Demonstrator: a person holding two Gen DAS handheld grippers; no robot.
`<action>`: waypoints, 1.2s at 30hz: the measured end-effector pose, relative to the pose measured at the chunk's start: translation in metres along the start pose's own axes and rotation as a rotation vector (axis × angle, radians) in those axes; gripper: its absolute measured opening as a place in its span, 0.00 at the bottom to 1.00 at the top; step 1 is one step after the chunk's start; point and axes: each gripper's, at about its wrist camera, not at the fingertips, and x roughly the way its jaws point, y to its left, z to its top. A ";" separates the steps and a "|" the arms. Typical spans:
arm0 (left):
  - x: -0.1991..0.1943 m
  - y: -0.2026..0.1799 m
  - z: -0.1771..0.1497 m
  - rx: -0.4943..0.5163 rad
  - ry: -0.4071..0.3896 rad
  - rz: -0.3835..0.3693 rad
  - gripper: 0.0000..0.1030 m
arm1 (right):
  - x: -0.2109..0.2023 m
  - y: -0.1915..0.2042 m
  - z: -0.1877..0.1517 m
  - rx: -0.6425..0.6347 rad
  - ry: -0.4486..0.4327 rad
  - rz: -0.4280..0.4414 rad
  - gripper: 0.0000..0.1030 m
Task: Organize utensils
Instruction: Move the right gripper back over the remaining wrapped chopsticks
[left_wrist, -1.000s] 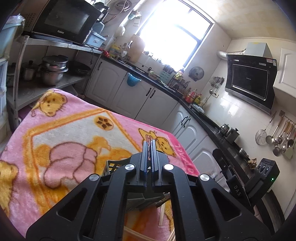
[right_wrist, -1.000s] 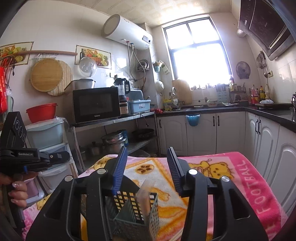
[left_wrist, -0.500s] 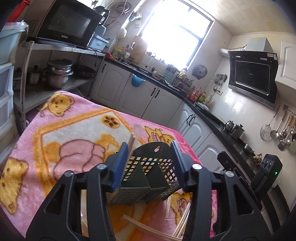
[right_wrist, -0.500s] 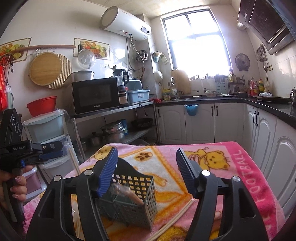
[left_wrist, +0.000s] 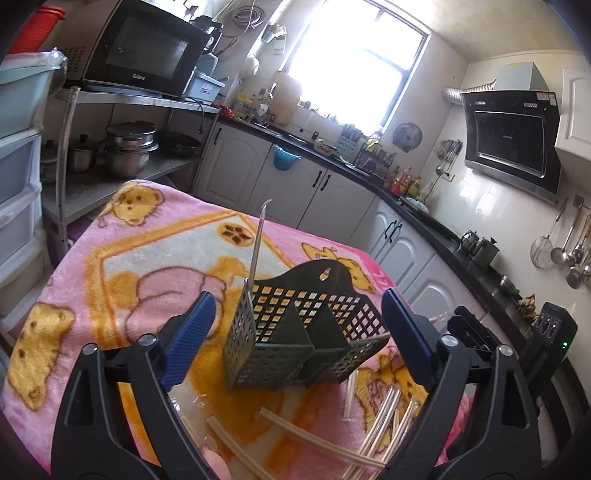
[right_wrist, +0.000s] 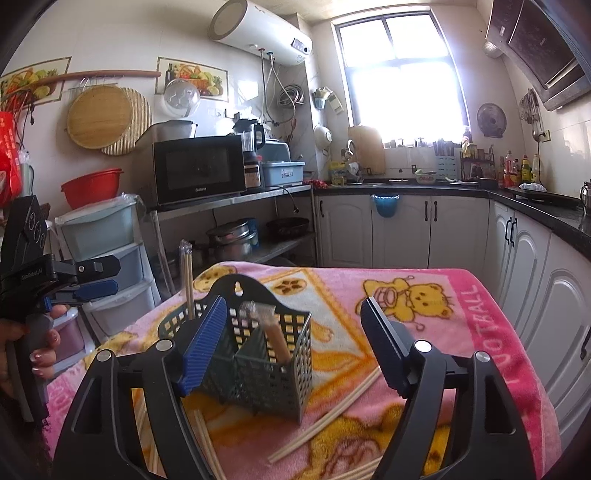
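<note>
My left gripper (left_wrist: 295, 325) and right gripper (right_wrist: 291, 343) are both opening their blue fingers, clamping nothing. The dark green perforated plastic utensil basket (left_wrist: 295, 332) stands between them on the pink bear-print blanket (left_wrist: 147, 258) over the worktop, holding what look like wrapped chopsticks (right_wrist: 275, 339); pale loose chopsticks (left_wrist: 373, 428) lie beside it.

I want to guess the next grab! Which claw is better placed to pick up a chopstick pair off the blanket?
Probably the left claw: its jaws are opening with nothing between the pads, and most wrapped chopsticks lie just below it. The right claw straddles the basket.
</note>
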 end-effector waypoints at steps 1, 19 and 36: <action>-0.001 0.001 -0.002 0.002 0.002 0.007 0.84 | -0.001 0.001 -0.002 -0.002 0.005 0.002 0.72; -0.003 0.011 -0.037 0.013 0.059 0.086 0.90 | -0.004 0.031 -0.034 -0.080 0.120 0.046 0.72; -0.004 0.039 -0.062 -0.034 0.123 0.165 0.90 | 0.007 0.074 -0.050 -0.202 0.207 0.144 0.72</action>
